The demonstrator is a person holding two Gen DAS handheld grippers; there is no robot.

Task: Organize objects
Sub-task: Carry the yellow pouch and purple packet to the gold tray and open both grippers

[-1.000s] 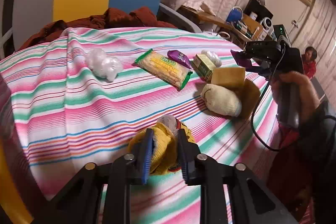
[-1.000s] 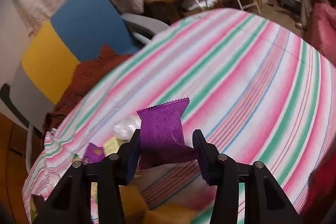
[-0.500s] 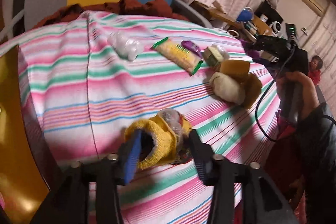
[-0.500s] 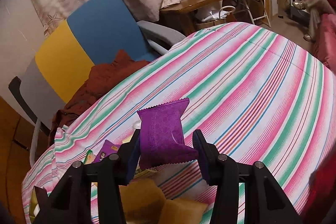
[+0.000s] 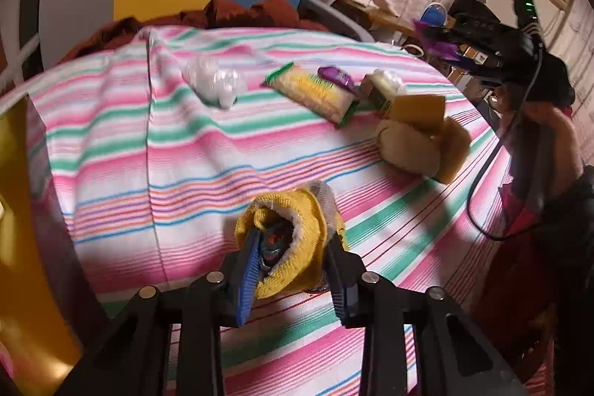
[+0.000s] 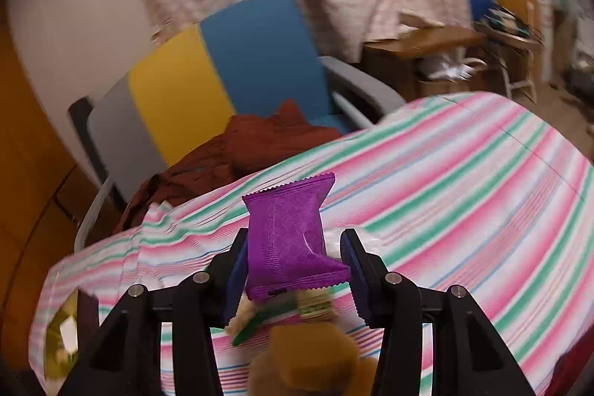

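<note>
Since the left gripper [image 5: 291,266] is pinching the yellow knit sock [image 5: 293,240] low over the striped tablecloth [image 5: 148,151] and the right gripper [image 6: 293,270] is clamped on the purple packet [image 6: 293,240] up in the air, I'd say both hands are mid-carry. Best bet is probably keeping both squeezes steady, since the sock is soft and could slip. I'd set the packet near the cracker pack [image 5: 313,91] and the other snacks.

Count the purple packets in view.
2. One purple snack packet is held in the right claw. A smaller purple packet lies on the striped tablecloth beside the yellow cracker pack. Others may be hidden.
</note>
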